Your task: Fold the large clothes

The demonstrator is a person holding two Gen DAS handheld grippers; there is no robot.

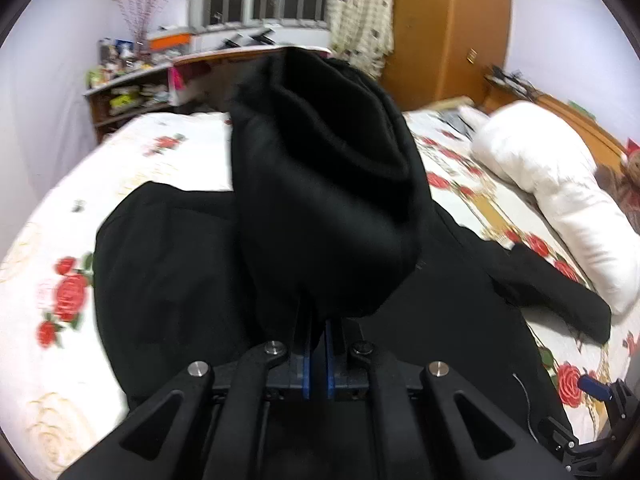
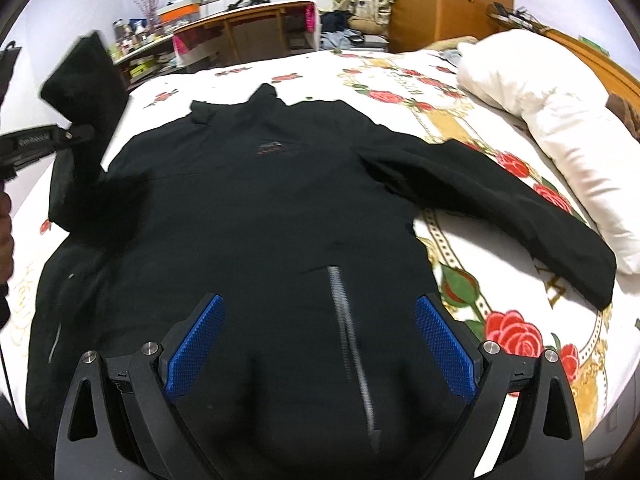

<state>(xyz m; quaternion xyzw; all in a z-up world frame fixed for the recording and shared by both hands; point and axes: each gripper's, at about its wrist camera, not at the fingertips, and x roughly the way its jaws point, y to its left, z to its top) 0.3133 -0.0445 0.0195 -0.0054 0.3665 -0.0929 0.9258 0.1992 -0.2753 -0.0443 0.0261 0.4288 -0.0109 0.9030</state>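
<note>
A black jacket (image 2: 260, 200) lies spread flat on the bed (image 2: 500, 280), front up, collar toward the far edge and zip (image 2: 348, 340) running down the near middle. The bed wears a white sheet printed with red roses and gold scrollwork — it shows on both sides of the jacket. One sleeve (image 2: 500, 208) stretches out flat to the right, its cuff near a white pillow (image 2: 560, 120) that lies along the bed's right side against a wooden headboard (image 2: 592, 56).

The left gripper (image 1: 318, 344) has its jaws clamped on the other sleeve (image 1: 320, 180), holding it lifted off the bed so the cloth rises in front of the lens; in the right wrist view this raised sleeve hangs at the far left, above the jacket's left shoulder. The right gripper (image 2: 320, 344) hovers over the lower part of the jacket, jaws wide apart with the blue pads (image 2: 196, 344) on either side of the zip, gripping nothing.

Beyond the bed stands a low wooden table (image 2: 256, 28) with open shelves, cluttered on its left end with bottles and boxes. A barred window (image 1: 260, 0) sits in the pale wall above it, a patterned curtain (image 1: 360, 12) hangs to its right, and next to that stands a tall orange-brown wardrobe (image 1: 452, 28). Both views are slightly blurred.
</note>
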